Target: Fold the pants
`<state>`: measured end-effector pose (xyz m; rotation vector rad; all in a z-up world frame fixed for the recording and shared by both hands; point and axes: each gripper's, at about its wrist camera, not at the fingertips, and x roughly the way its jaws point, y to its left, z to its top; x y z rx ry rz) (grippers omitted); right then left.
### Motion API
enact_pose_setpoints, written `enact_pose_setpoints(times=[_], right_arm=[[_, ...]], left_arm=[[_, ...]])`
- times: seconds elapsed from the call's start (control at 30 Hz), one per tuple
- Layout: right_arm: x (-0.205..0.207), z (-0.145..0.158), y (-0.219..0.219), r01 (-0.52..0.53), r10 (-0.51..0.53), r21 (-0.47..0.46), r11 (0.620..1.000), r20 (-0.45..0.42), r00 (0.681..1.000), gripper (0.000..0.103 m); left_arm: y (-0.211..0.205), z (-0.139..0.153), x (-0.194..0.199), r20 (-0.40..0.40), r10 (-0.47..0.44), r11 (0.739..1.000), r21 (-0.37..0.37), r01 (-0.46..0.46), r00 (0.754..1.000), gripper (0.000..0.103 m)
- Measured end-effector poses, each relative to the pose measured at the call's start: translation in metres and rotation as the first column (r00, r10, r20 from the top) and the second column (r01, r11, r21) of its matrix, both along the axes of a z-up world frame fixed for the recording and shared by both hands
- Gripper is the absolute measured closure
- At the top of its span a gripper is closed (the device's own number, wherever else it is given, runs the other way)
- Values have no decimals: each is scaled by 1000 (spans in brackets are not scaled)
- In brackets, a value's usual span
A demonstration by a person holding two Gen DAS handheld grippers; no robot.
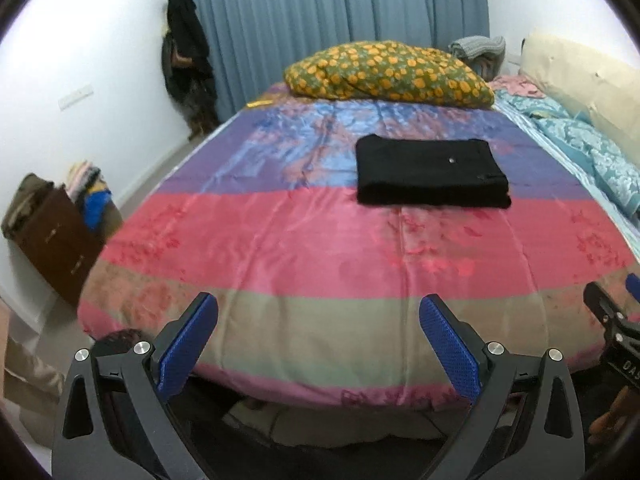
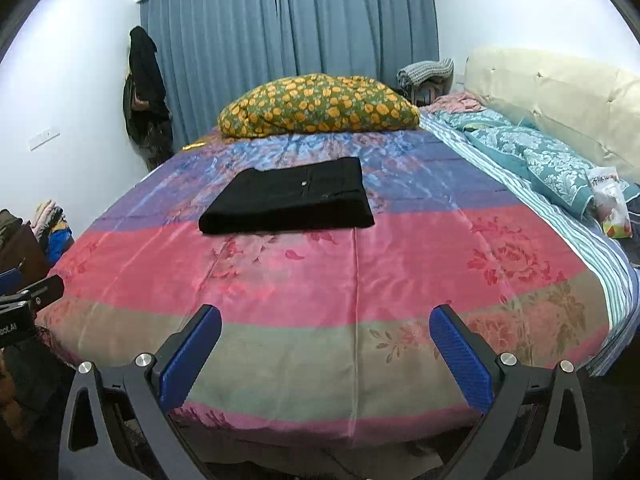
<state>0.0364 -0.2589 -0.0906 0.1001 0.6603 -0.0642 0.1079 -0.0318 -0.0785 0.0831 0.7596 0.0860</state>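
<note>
While dark clothes (image 1: 186, 52) hang in the far left corner beside the blue curtain (image 1: 332, 20), a brown box (image 1: 56, 236) with heaped laundry stands on the floor at the left of the bed. Nearer, the left gripper (image 1: 319, 344) hovers over the foot of the striped satin bedspread (image 1: 280, 240), its blue-padded jaws spread wide with nothing between them. Farther in, the black pants (image 1: 432, 172) lie folded into a flat rectangle on the bedspread, near the border between the purple and pink bands, well apart from both tools. Behind them sits a yellow-flowered pillow (image 1: 392, 74). To the right, the right gripper (image 2: 325, 346) is likewise splayed and empty above the bedspread's near edge. At the far right lie teal patterned bedding (image 2: 540, 156) and a cream headboard (image 2: 560, 92).
</note>
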Motion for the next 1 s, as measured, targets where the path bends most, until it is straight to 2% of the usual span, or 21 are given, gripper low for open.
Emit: enact_pose_setpoints(times=[0.13, 0.17, 0.37, 0.5, 0.67, 0.73, 1.0], right_arm=[[6, 8, 7, 3, -3, -28, 1000, -19, 1000, 0], [10, 10, 10, 21, -23, -54, 998, -46, 999, 0], [14, 27, 11, 79, -89, -91, 993, -112, 990, 0], [11, 46, 4, 87, -95, -80, 993, -110, 989, 0], [8, 65, 4, 88, -91, -40, 995, -86, 992, 0], [4, 74, 5, 91, -94, -31, 995, -75, 993, 0], [-4, 89, 17, 82, -93, -128, 988, -88, 992, 0]], left_arm=[[0, -5, 1, -38, -67, 995, -80, 63, 997, 2], [0, -4, 2, -40, -71, 994, -86, 67, 997, 2], [-1, 26, 6, 20, -34, 999, -24, 35, 999, 2], [6, 36, 11, 3, -14, 1000, -24, 14, 1000, 1], [14, 44, 9, -54, -29, 996, -82, 24, 998, 1], [13, 47, 0, -52, -43, 995, -96, 38, 998, 1], [-17, 42, -5, -74, -92, 996, -3, 92, 993, 2]])
